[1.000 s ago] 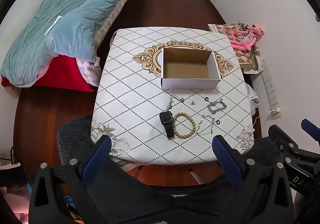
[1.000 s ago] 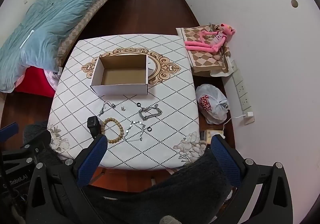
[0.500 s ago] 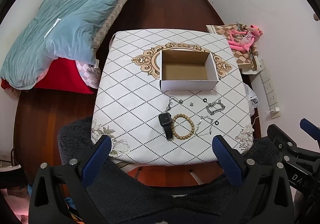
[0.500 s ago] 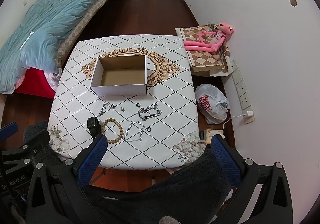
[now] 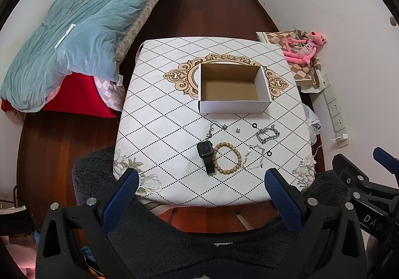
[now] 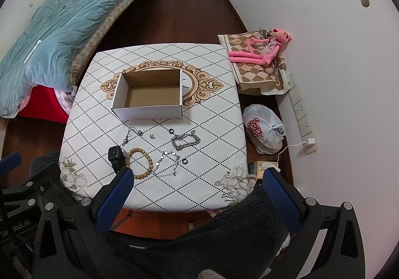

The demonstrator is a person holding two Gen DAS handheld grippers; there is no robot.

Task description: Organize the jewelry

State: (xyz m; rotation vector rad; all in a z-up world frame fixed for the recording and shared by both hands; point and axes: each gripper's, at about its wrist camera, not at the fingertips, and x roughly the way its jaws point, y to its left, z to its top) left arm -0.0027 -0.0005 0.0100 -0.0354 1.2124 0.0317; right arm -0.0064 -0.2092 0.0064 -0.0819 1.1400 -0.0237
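From the left wrist, your left gripper (image 5: 200, 190) hangs released above the wooden bead bracelet (image 5: 227, 159) and black smartwatch (image 5: 206, 154), before the empty white cardboard box (image 5: 234, 88).

From the right wrist, your right gripper (image 6: 198, 189) is spread, empty; the limp silver chain bracelet (image 6: 185, 142) looks slippery, so pinch across its links.

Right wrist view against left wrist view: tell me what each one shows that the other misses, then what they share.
Only the right wrist view shows the knotted plastic bag on the floor beside the table. Only the left wrist view shows the watch whole. Both show the empty cardboard box, wooden bead bracelet, chain bracelet and pink plush toy.
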